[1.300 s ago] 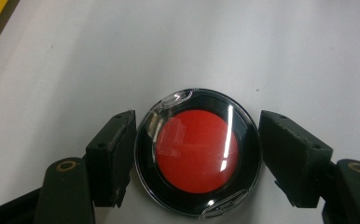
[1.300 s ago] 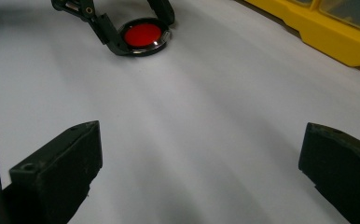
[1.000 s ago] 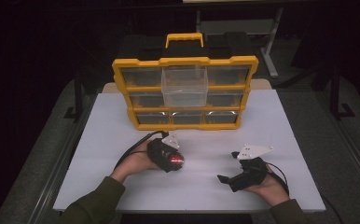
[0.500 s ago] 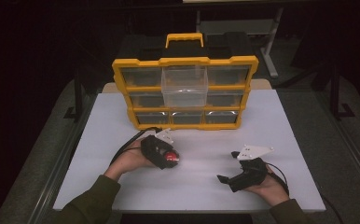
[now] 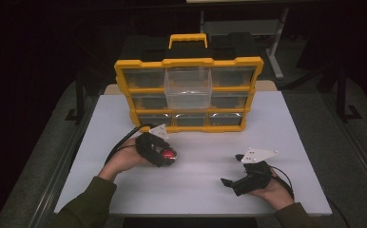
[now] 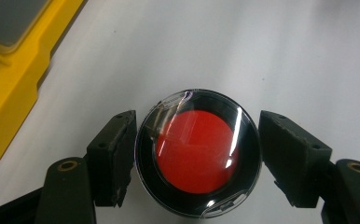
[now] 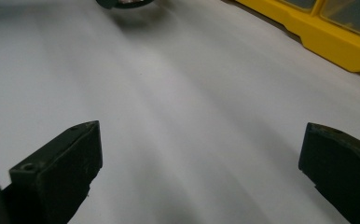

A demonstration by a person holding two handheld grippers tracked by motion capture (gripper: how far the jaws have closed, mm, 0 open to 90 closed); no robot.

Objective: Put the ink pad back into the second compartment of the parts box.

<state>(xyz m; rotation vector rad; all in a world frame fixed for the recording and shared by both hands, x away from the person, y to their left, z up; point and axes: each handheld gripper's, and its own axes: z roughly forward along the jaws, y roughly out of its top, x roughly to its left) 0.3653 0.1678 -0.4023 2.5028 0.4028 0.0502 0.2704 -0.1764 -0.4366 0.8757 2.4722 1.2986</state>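
While my left tool (image 5: 165,156) sits clamped on a small round tin (image 6: 197,151), I can read that grip best in the left gripper view: both black jaws press against the tin's sides at nine and three o'clock, with a red disc showing under its clear lid. From the high view, the tin (image 5: 168,154) sits at the tip of that tool, over the white bench (image 5: 196,190), at about seven o'clock from the yellow drawer box (image 5: 188,92) and near its front edge. Whether the tin touches the bench I cannot tell.

My right tool (image 5: 229,182) rests low near the bench's front edge, at about four o'clock from the tin and well apart from it. Its jaws stand wide with nothing between them, just bare bench surface in the right gripper view (image 7: 199,163). A corner of the drawer box (image 7: 318,32) shows at one o'clock in that view.

On the drawer box, one clear drawer (image 5: 188,88) in the top row's middle sticks out toward me, and a yellow handle (image 5: 188,40) stands on top at twelve o'clock.
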